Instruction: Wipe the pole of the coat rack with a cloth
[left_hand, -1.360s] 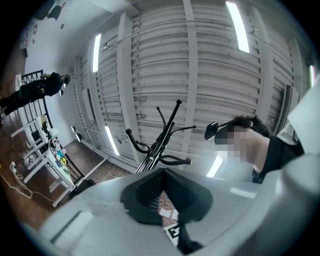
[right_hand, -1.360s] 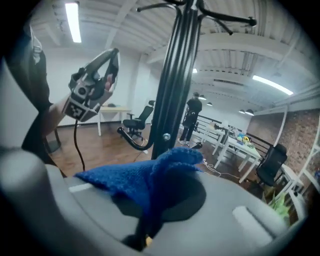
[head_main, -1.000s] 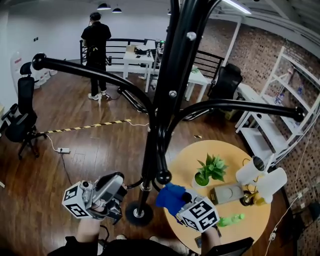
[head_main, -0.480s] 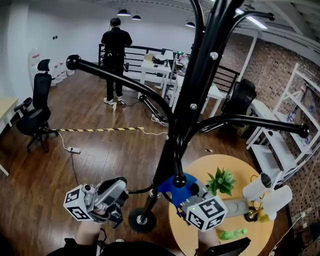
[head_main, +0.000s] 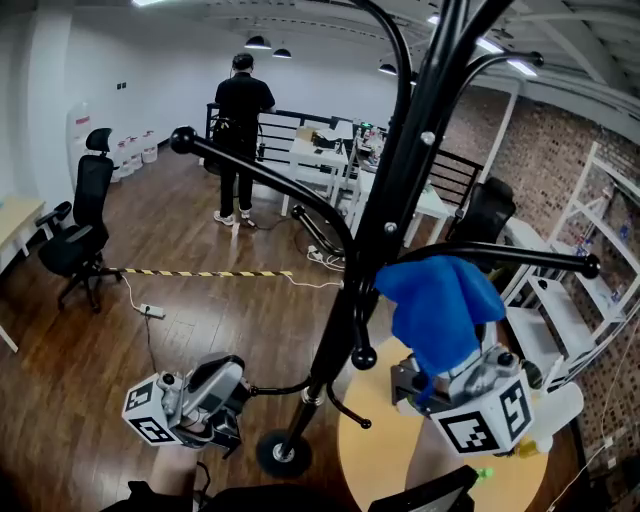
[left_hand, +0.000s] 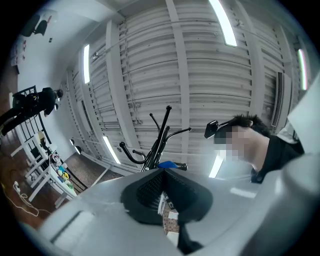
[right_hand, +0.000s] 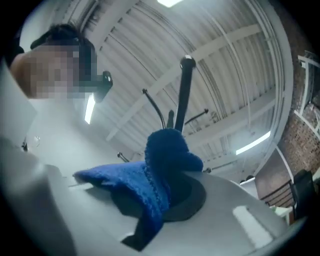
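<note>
While pinched by the right gripper (head_main: 425, 383), blue cloth (head_main: 440, 305) beside pole (head_main: 400, 170).

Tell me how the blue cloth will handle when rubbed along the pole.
Likely floppy: the blue cloth droops in folds over the right gripper. Probably light; a pinch carries it. Its knit texture should drag, not slip, on the pole.

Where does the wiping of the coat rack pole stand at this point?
Done: the right gripper is shut on the blue cloth and holds it up beside the coat rack pole. In hand: bringing the cloth onto the pole; contact cannot be confirmed. Left: the wiping strokes along the pole. The left gripper sits low near the base, jaws together, empty.
</note>
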